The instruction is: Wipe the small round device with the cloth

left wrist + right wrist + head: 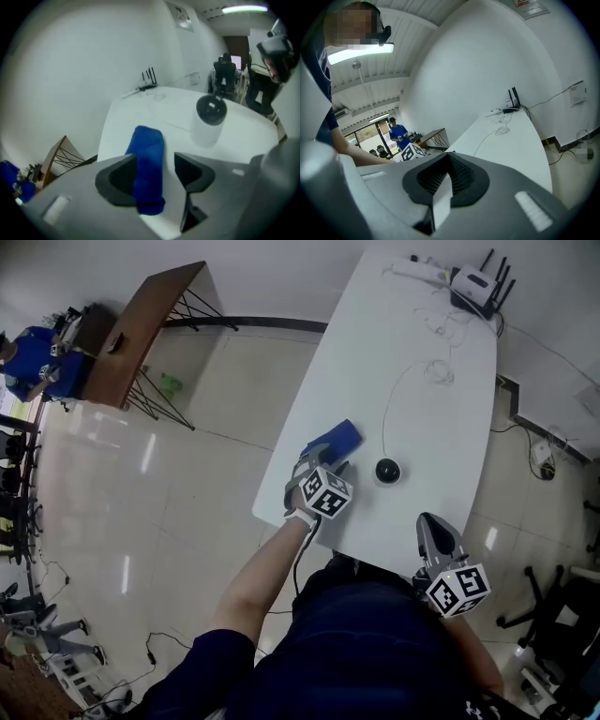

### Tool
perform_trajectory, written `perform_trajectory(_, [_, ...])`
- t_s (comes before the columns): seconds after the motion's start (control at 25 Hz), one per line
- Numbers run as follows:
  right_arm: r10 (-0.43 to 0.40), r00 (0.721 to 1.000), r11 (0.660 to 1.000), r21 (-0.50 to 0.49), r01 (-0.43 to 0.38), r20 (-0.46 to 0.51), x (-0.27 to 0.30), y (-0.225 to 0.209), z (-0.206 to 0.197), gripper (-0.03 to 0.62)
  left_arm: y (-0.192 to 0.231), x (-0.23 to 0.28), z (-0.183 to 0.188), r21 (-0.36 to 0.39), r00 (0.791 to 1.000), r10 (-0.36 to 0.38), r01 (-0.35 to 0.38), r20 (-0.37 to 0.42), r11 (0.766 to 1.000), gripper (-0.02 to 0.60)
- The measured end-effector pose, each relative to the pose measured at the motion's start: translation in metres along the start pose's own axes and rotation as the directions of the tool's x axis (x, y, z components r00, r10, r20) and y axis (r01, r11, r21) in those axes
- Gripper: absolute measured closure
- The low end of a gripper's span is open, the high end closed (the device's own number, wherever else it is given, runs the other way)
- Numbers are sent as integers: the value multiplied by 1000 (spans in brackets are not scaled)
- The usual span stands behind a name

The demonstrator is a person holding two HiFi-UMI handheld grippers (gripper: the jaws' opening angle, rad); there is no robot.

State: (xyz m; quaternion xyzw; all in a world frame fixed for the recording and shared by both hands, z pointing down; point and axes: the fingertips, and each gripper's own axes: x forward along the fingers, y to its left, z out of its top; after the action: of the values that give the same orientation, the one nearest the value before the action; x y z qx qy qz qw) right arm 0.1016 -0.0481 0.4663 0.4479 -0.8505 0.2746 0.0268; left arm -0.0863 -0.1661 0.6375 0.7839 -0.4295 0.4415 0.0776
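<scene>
A folded blue cloth (337, 440) (147, 159) lies on the white table (412, 418) near its left edge. My left gripper (314, 457) (154, 171) points down at the cloth's near end, jaws open. The cloth lies between the jaws, close against the left one, with a gap to the right one. The small round device (388, 471) (210, 119), white with a black top, stands just right of the cloth, untouched. My right gripper (436, 526) (449, 176) hangs at the table's near edge, shut and empty.
A thin white cable (389, 399) runs from the device toward the far end, where a router (473, 287) and a power strip sit. A brown wooden desk (141, 334) and a person in blue (33, 357) are off to the far left across the floor.
</scene>
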Motion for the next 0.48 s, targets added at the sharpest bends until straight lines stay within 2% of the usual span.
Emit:
perform_trajectory(0.12, [-29,1000,1000,9,29,-7,4,-2,-1,583,8,27,-16,10,996,-15,16,-84,1000,283])
perform_trajectory(0.2, [-42,999,999,11,42,-12,7,-2,-1,583,20,37,-16,-47,996,-31,28,-83,998,278])
perform_trajectory(0.32, [-62,998,998,16,62,-19,9,-4,-4,583,39,48,-19,-147,991,-93,79,-93,986,281])
perform_trajectory(0.48, [-90,996,996,26,91,-13,9,-8,-4,583,56,54,-23,-186,978,-158,132,-134,974,382])
